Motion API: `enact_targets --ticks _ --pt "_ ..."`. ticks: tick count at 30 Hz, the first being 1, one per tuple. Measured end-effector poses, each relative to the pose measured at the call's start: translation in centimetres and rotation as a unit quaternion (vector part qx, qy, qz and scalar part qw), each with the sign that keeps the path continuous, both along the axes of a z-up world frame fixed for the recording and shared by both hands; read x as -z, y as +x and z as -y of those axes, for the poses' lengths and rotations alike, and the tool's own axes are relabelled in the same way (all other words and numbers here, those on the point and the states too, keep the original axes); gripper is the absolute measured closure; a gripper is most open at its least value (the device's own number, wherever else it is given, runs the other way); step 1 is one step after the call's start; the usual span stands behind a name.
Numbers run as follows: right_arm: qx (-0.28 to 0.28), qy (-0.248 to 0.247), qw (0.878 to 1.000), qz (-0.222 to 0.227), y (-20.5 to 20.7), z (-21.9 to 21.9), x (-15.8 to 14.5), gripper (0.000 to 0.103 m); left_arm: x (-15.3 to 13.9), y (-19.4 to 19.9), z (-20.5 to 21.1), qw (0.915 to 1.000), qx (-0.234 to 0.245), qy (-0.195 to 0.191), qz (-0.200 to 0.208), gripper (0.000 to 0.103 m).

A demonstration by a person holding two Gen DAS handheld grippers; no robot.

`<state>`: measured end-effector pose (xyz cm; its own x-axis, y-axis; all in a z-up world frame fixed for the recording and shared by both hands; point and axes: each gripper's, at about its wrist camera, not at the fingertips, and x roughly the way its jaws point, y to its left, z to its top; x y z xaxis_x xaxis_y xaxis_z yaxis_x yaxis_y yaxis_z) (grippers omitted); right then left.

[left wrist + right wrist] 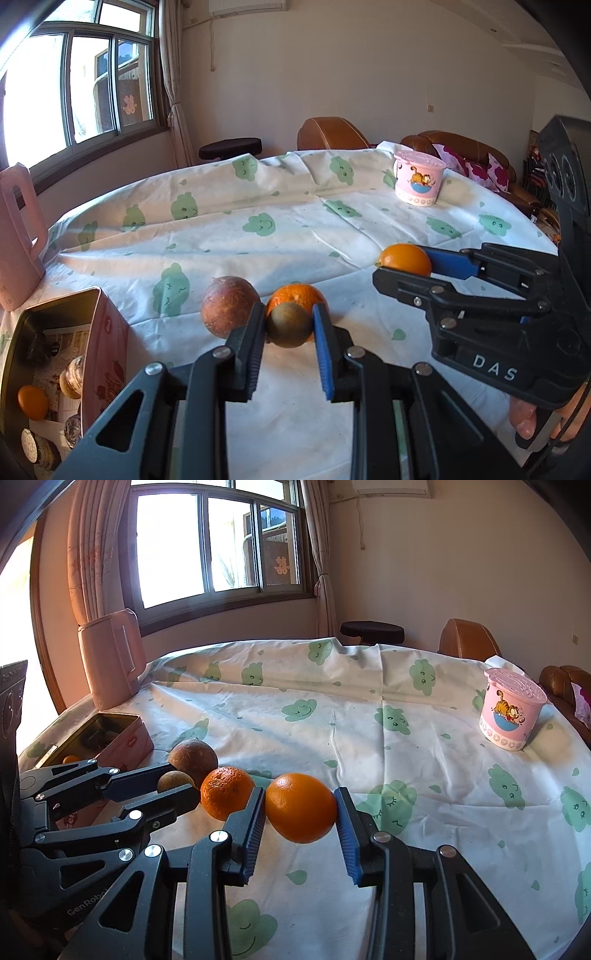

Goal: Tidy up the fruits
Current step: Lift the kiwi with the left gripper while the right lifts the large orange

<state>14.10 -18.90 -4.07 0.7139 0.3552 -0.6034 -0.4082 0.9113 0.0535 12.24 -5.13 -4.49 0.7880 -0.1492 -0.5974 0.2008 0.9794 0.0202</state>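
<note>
Two tools clamped: left tool on small brown fruit, right tool on orange.

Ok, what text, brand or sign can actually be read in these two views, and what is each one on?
"DAS": white letters on the right gripper body, left wrist view.
"GenRobo", cut off: on the left gripper body, right wrist view.
Red logo on the pink tin: too small to read.
Cartoon cat on the pink cup: picture only, no readable words.
Paper cutout on the window: a decoration, not legible.
</note>
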Motion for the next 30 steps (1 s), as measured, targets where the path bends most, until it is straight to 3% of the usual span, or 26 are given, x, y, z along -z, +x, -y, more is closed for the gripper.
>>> enact_targets --ticks 30 --pt "-0.004 0.013 0.998 0.06 -2.2 0.2 -1.3 0.064 -1.1 -2.0 -0.8 0.9981 -0.018 -0.012 0.058 0.076"
